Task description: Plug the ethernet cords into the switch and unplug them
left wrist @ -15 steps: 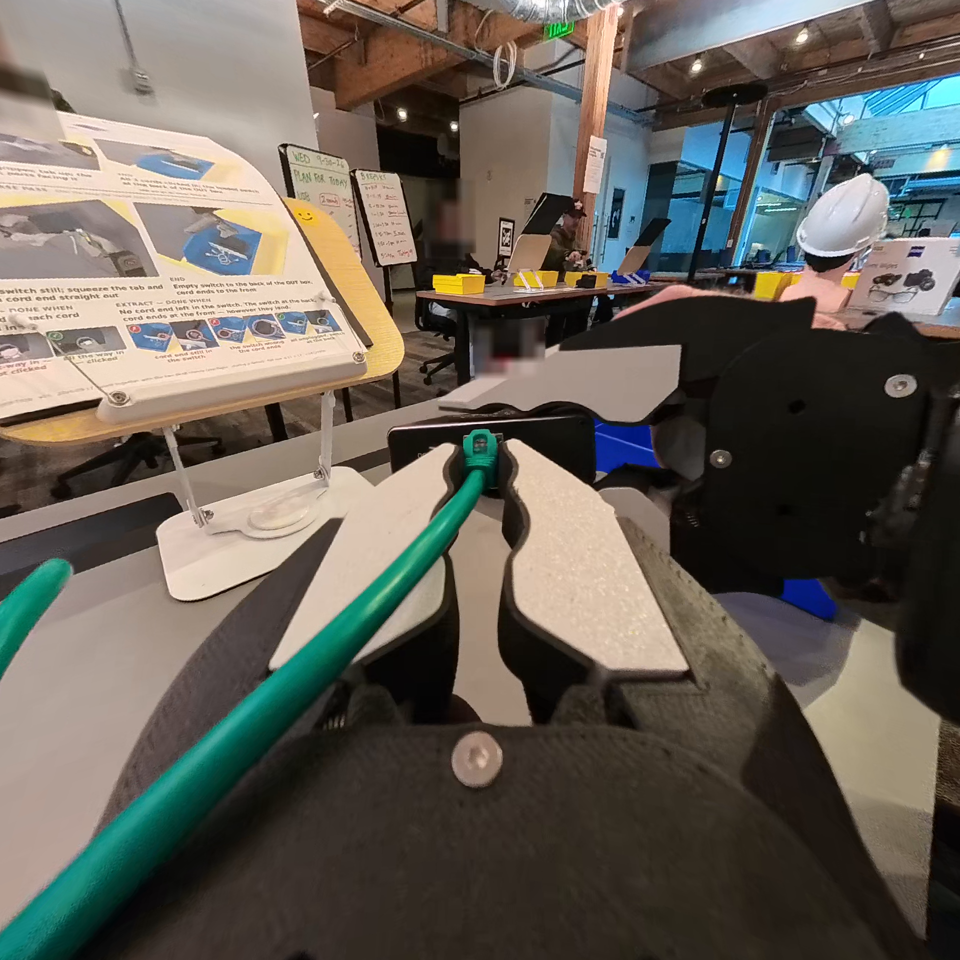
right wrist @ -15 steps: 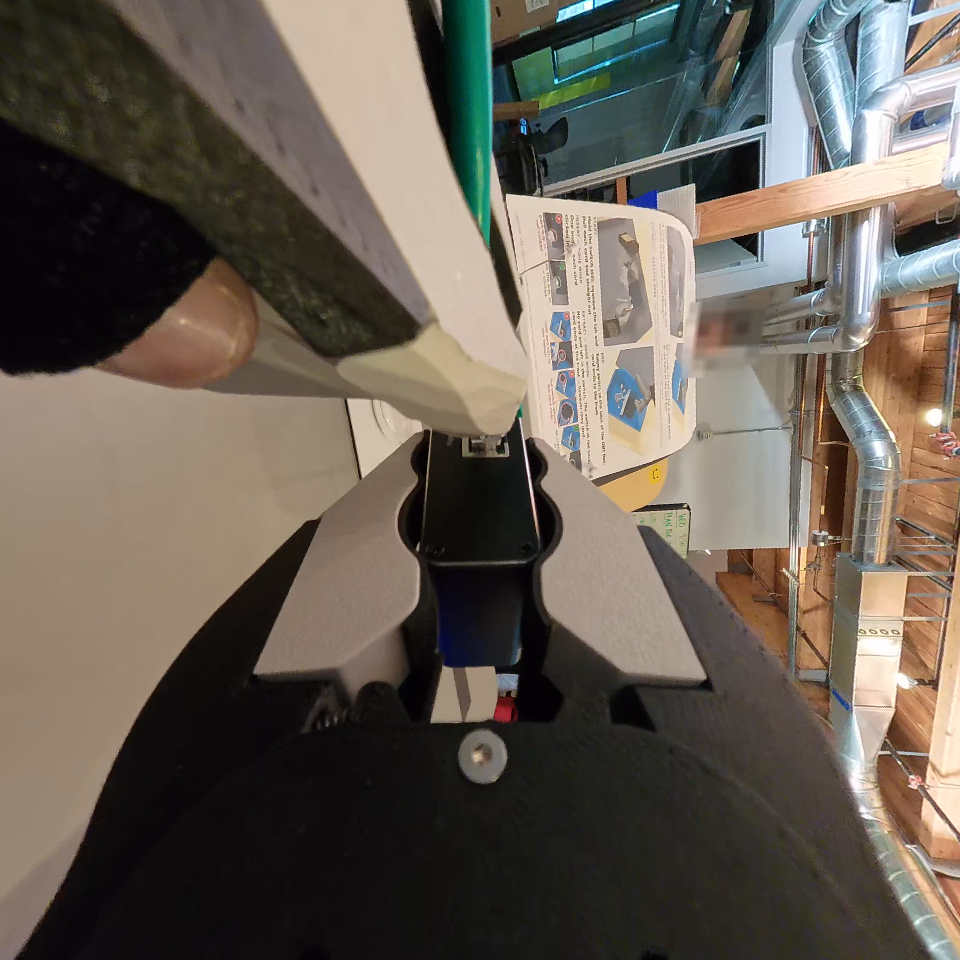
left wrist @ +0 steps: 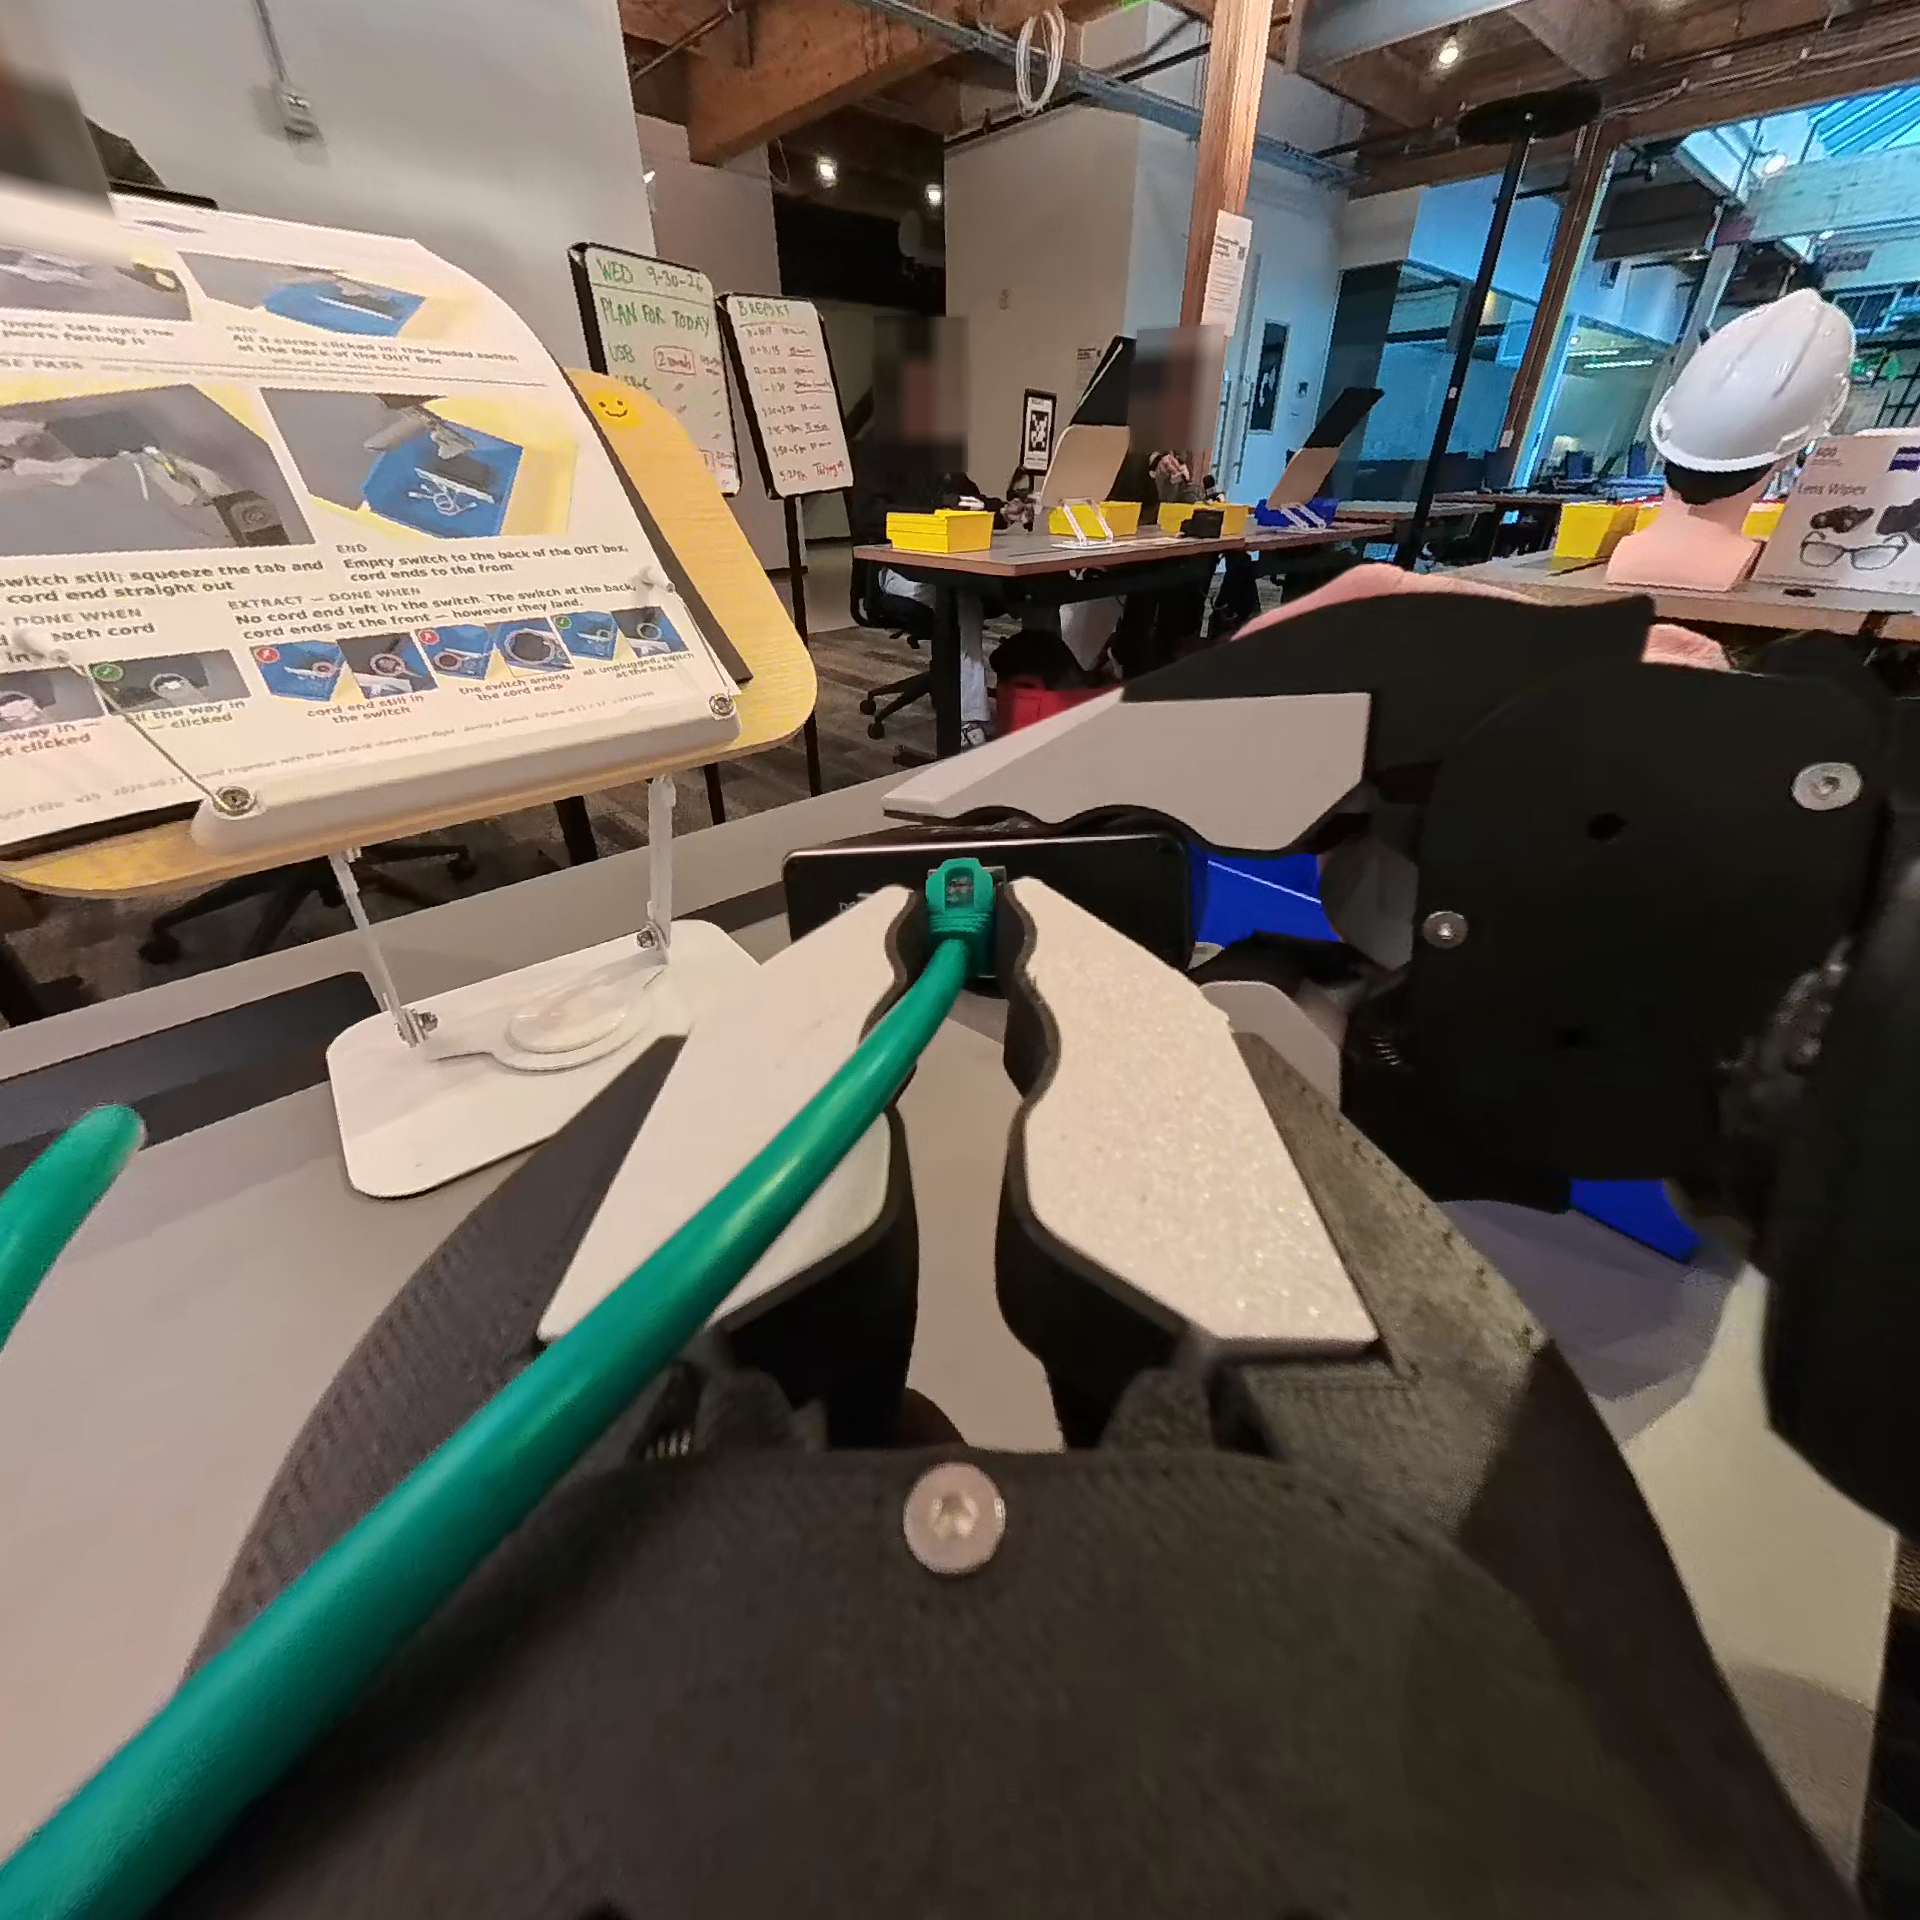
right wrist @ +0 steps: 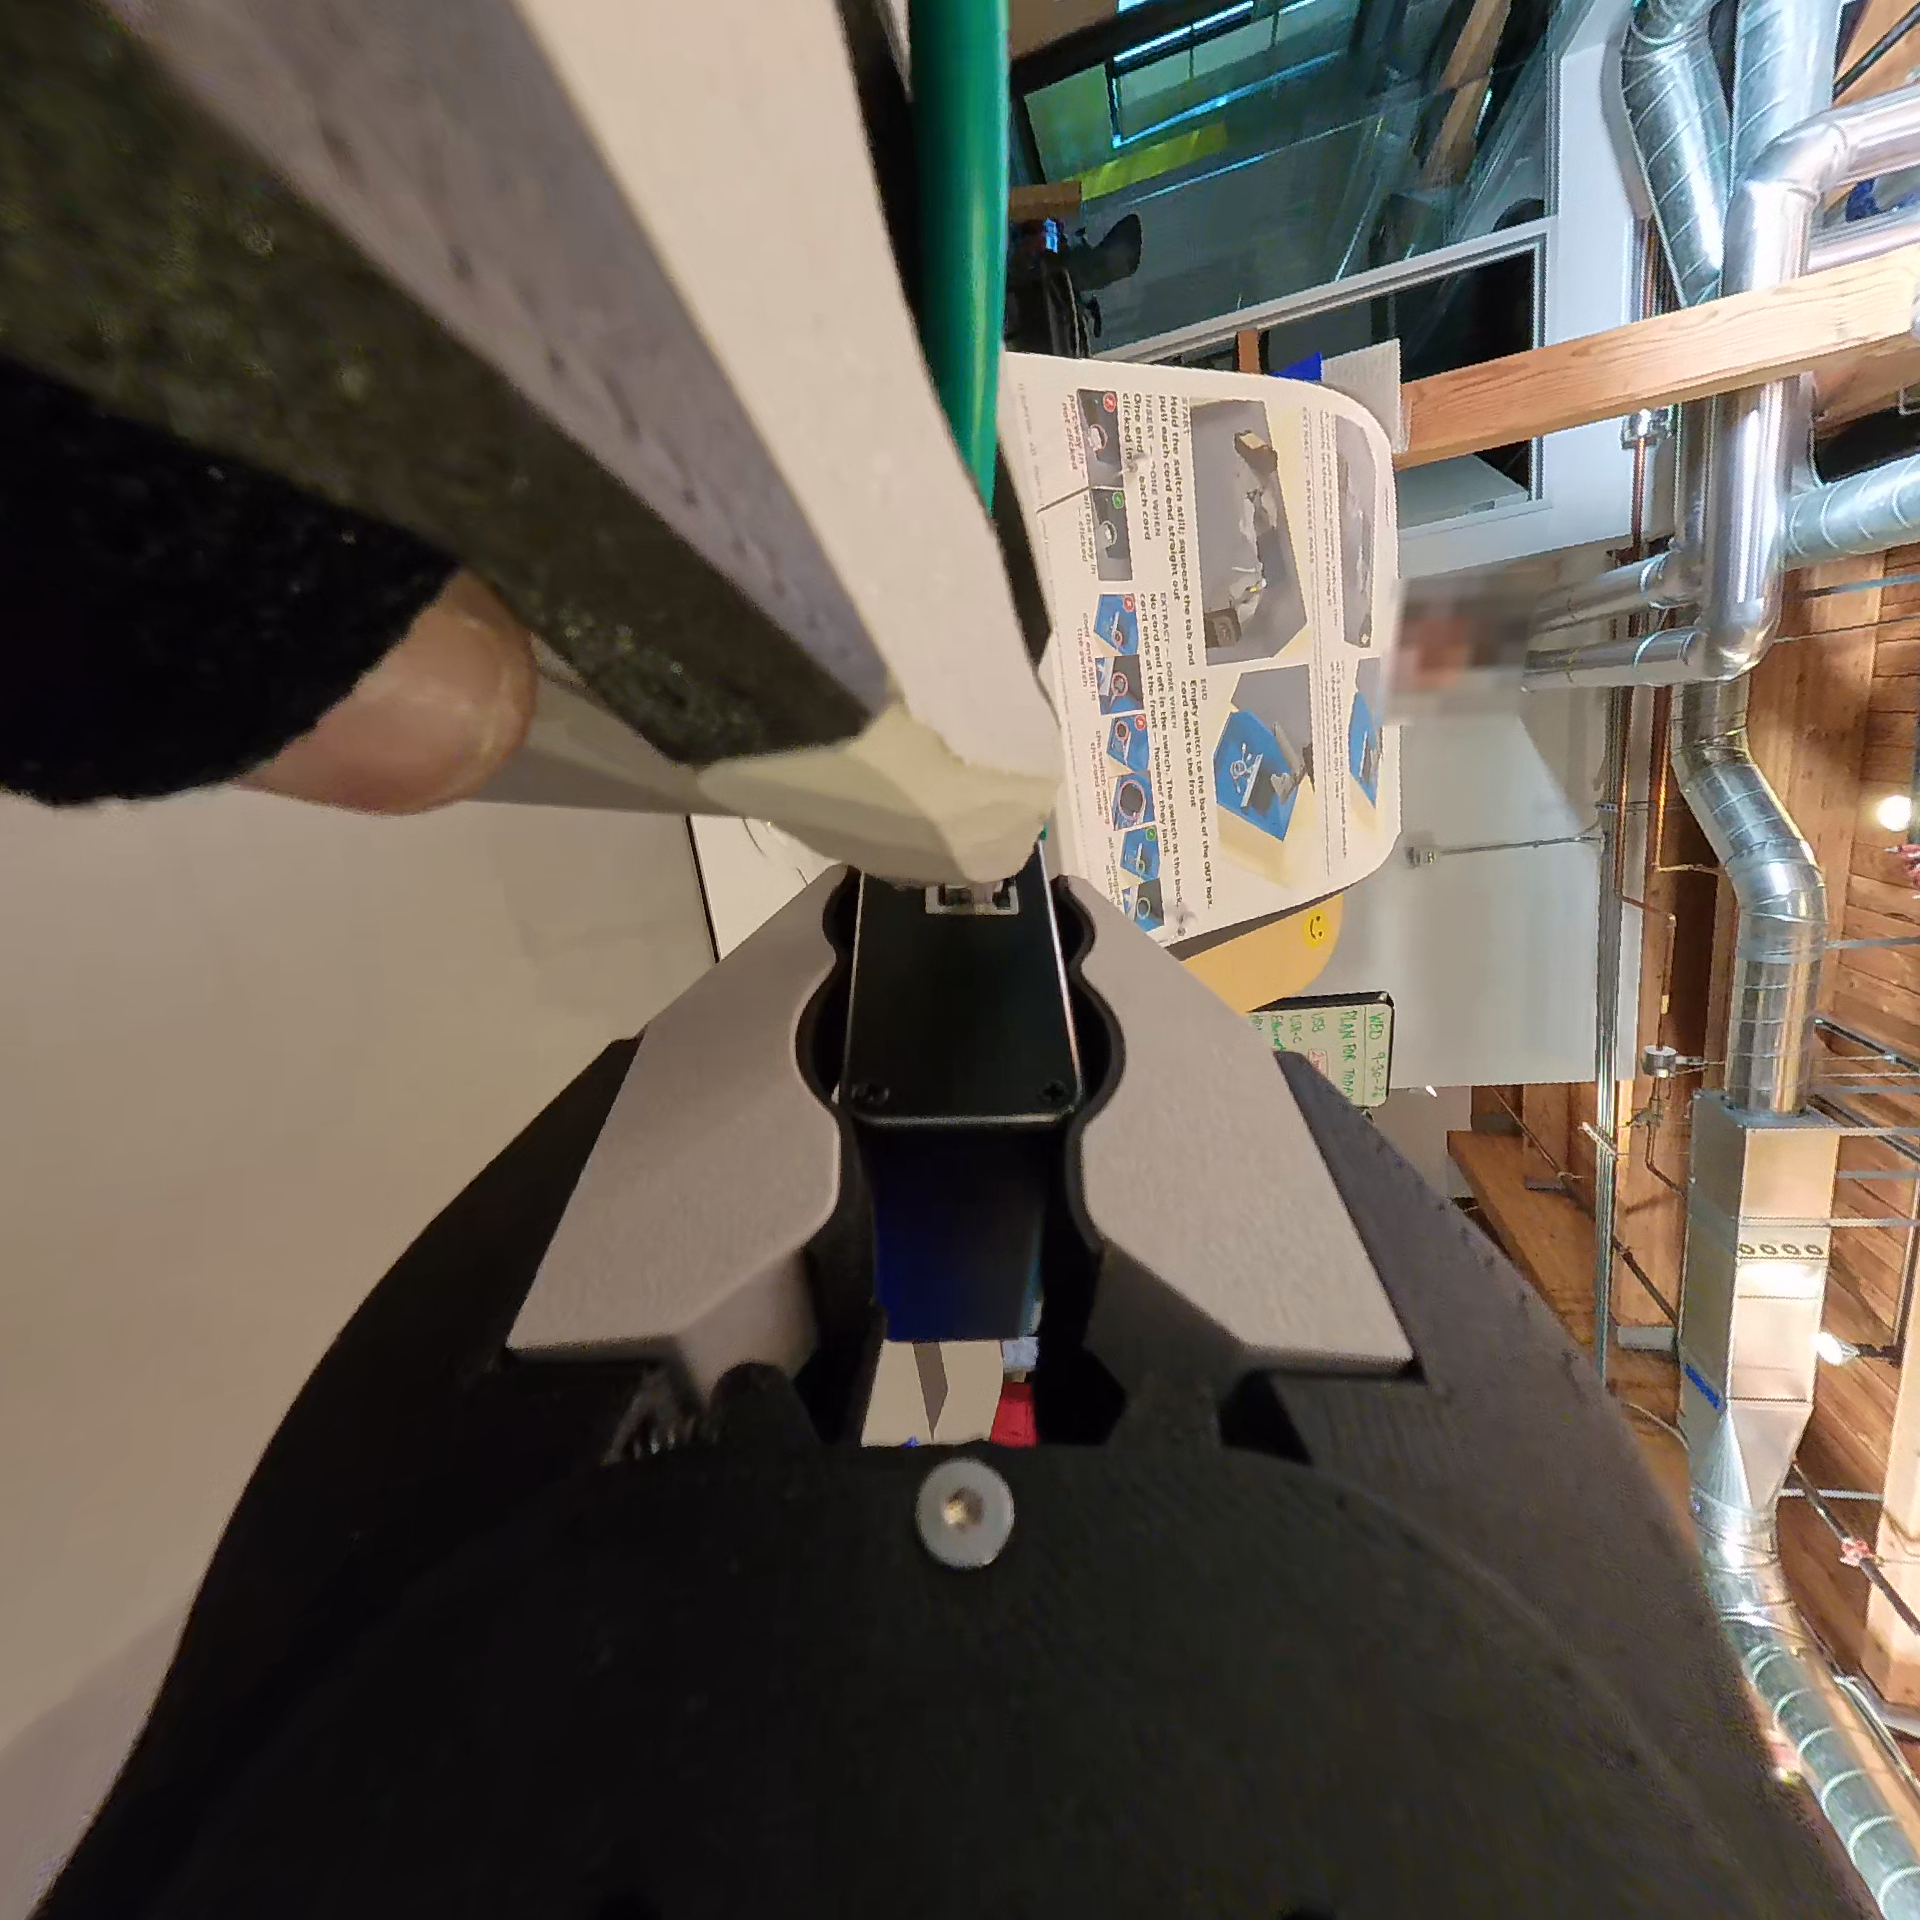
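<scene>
Since the green ethernet cord (left wrist: 665, 1288) already has its moulded green plug (left wrist: 961, 909) nosed right up to the slim black network switch (left wrist: 1081, 883) in the middle of the left wrist view, this bit is all about alignment, not force. Left gripper (left wrist: 961, 935) has its jaws pinched on the plug boot, cord trailing off to the lower left over the grey tabletop (left wrist: 208, 1299). Right gripper (right wrist: 961, 966) has its jaws clamped on the narrow sides of the switch, holding it up off the tabletop, port face toward the plug; in the right wrist view you can see a silver port (right wrist: 971, 896) just under the other gripper's white fingertip. Can't tell from either shot whether the plug is actually seated or just sitting at the mouth. My take: keep the switch hand dead still, push the plug straight along the port axis, don't let the cord's weight twist it sideways, and wait for the click before letting go. Biggest risk looks like the plug going in cocked. That white instruction stand (left wrist: 499, 1049) at left is well clear, so no worries there.
</scene>
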`<state>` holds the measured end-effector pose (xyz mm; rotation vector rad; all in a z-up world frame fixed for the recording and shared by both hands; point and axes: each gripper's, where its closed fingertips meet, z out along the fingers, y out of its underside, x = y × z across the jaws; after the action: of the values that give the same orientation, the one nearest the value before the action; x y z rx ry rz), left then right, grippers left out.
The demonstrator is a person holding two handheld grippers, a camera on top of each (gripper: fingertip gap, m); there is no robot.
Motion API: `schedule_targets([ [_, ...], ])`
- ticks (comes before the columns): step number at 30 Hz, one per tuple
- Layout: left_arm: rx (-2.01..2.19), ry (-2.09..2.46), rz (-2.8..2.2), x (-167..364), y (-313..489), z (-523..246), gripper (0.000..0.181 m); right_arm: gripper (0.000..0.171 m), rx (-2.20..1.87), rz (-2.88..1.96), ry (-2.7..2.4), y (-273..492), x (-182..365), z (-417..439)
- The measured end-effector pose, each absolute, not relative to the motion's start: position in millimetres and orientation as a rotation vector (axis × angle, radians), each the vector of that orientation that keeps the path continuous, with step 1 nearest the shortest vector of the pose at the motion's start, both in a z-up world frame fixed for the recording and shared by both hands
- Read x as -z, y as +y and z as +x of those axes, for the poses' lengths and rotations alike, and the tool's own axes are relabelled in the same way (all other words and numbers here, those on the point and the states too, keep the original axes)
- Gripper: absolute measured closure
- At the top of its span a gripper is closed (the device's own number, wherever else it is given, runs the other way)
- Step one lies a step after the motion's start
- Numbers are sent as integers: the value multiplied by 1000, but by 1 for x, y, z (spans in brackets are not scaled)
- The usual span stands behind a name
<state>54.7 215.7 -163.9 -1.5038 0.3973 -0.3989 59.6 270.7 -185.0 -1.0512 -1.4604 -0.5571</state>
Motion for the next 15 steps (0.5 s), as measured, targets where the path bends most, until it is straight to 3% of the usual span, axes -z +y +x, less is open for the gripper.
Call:
schedule_targets([
  [15, 394, 392, -1540, 166, 213, 58, 170, 138, 541, -1056, -1438, 269, 188, 63],
])
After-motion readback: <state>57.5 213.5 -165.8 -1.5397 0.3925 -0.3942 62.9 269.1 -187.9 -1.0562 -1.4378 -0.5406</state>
